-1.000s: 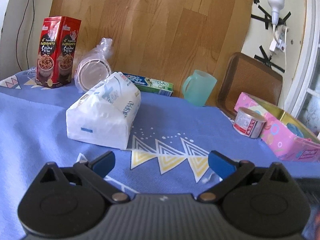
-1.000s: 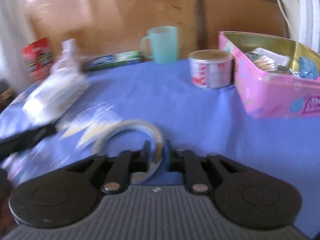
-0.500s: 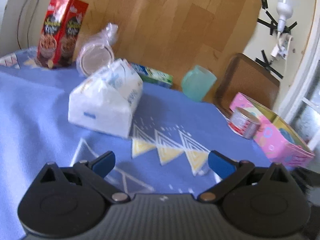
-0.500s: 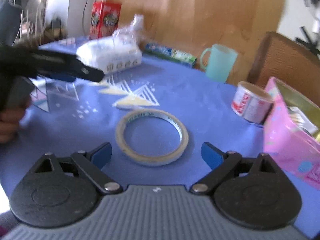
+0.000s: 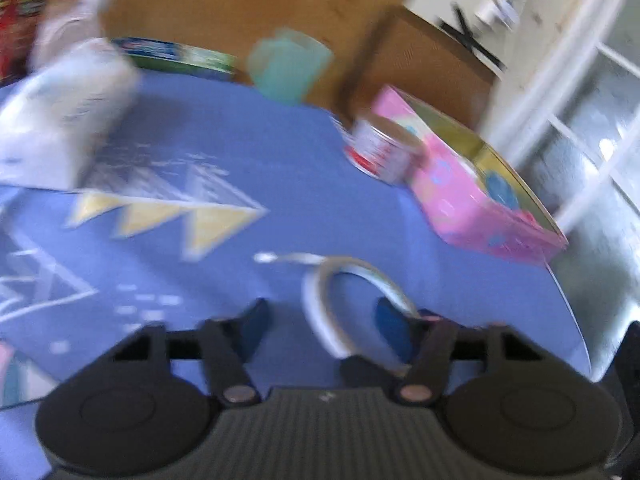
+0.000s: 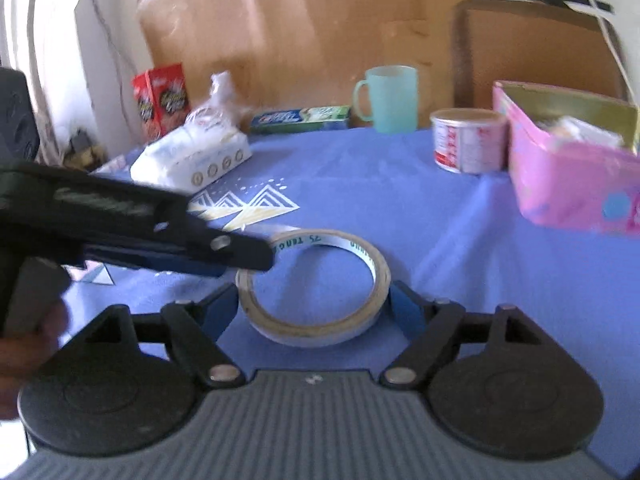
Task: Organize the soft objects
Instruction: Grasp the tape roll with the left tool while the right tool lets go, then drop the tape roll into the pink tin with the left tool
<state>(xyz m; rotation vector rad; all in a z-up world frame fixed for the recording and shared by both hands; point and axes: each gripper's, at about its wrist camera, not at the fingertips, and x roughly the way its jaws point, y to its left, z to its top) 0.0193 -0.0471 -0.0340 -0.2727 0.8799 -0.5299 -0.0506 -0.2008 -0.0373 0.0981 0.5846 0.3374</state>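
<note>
Right wrist view: blue tablecloth (image 6: 460,240) lies bare ahead. The pink tin (image 6: 568,184) stands off to the right, tissue pack (image 6: 192,156) far left. The tape roll (image 6: 316,288) lies flat between the right gripper (image 6: 316,314)'s closing jaws, pads seemingly not yet pressing. The left gripper (image 6: 248,256), shut, touches its left rim.

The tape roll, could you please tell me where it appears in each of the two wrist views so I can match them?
Left wrist view: the tape roll sits low and right of centre, just ahead of the camera, blurred.
Right wrist view: it lies on the blue cloth at lower centre, between this view's own fingers.
Shared landmark: the pink tin, right of the roll in both views, with the red and white can beside it.
</note>
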